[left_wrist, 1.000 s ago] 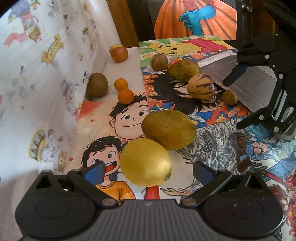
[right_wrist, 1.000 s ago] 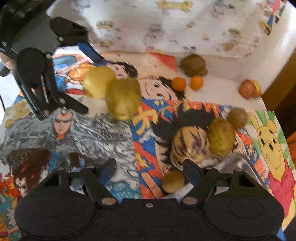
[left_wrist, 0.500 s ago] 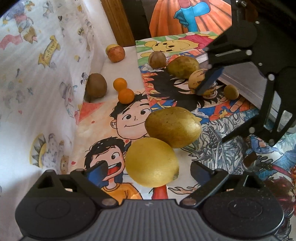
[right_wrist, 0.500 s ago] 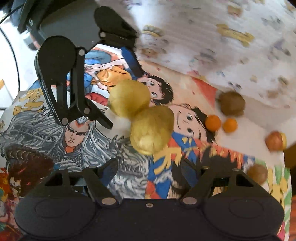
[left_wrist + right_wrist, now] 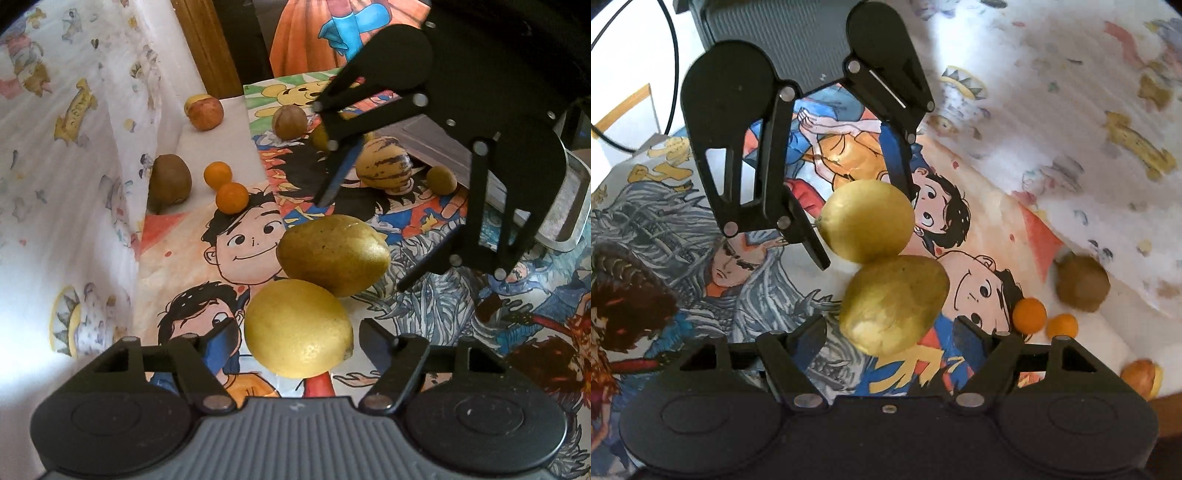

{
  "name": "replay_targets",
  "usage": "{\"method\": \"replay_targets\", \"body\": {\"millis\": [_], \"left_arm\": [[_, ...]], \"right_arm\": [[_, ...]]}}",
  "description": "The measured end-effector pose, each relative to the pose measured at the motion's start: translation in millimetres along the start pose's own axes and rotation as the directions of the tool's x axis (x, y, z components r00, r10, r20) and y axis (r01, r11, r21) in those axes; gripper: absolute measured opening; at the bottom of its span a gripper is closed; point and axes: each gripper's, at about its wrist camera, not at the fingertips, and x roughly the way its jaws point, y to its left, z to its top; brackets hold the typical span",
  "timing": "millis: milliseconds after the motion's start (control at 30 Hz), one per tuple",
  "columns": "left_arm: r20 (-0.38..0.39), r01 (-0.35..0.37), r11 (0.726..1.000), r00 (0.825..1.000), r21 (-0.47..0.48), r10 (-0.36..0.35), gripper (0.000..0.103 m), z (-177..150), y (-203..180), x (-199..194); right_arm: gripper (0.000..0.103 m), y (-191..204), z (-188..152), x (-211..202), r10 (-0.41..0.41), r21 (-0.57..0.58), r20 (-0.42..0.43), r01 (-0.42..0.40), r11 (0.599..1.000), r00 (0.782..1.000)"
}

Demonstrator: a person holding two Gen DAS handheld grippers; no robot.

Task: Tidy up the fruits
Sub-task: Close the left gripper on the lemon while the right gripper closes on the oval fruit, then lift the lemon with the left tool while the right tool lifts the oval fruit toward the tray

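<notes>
A yellow lemon (image 5: 297,328) lies on the cartoon-print mat between the fingers of my left gripper (image 5: 295,332). Its jaws are closing; the pads stand just off the lemon's sides, with thin gaps showing. Touching the lemon's far side lies a greenish-yellow mango (image 5: 332,254). My right gripper (image 5: 888,328) is open and straddles that mango (image 5: 894,302), with space on both sides. In the right wrist view my left gripper (image 5: 864,223) brackets the lemon (image 5: 866,221). In the left wrist view my right gripper (image 5: 362,243) hangs over the mango from the right.
Further back sit a striped melon-like fruit (image 5: 382,166), two small brown fruits (image 5: 441,179) (image 5: 290,121), a reddish apple (image 5: 205,112), a brown pear-shaped fruit (image 5: 170,182) and two small oranges (image 5: 232,197). A metal tray (image 5: 569,206) stands at the right. A printed cloth wall (image 5: 74,184) bounds the left.
My right gripper came across from beside the tray to over the mango, rolling as it went. My left gripper's jaws narrowed around the lemon without moving away.
</notes>
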Motion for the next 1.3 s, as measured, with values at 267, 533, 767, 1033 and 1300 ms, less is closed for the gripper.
{"method": "replay_targets", "body": {"millis": [267,533,767,1033,1300], "left_arm": [[-0.008,0.032,0.999,0.999,-0.005,-0.032,0.066,0,5,1],[0.014,0.042,0.999,0.999,0.014,-0.042,0.066,-5,4,1],[0.022,0.043,0.999,0.999,0.018,-0.043,0.065,-9,3,-3],[0.014,0.041,0.999,0.999,0.012,-0.041,0.067,-4,4,0],[0.015,0.046,0.998,0.999,0.036,-0.047,0.067,5,3,6]], "right_arm": [[0.075,-11,13,10,0.055,-0.028,-0.004,-0.055,0.998,0.998],[0.065,-13,11,11,0.090,-0.009,0.008,-0.090,0.996,0.996],[0.061,-15,1,7,0.091,0.050,0.000,-0.091,0.995,0.996],[0.061,-19,-15,-2,0.120,0.213,-0.004,-0.117,0.970,0.993],[0.060,-22,-13,2,0.122,0.261,0.016,-0.122,0.958,0.992]]}}
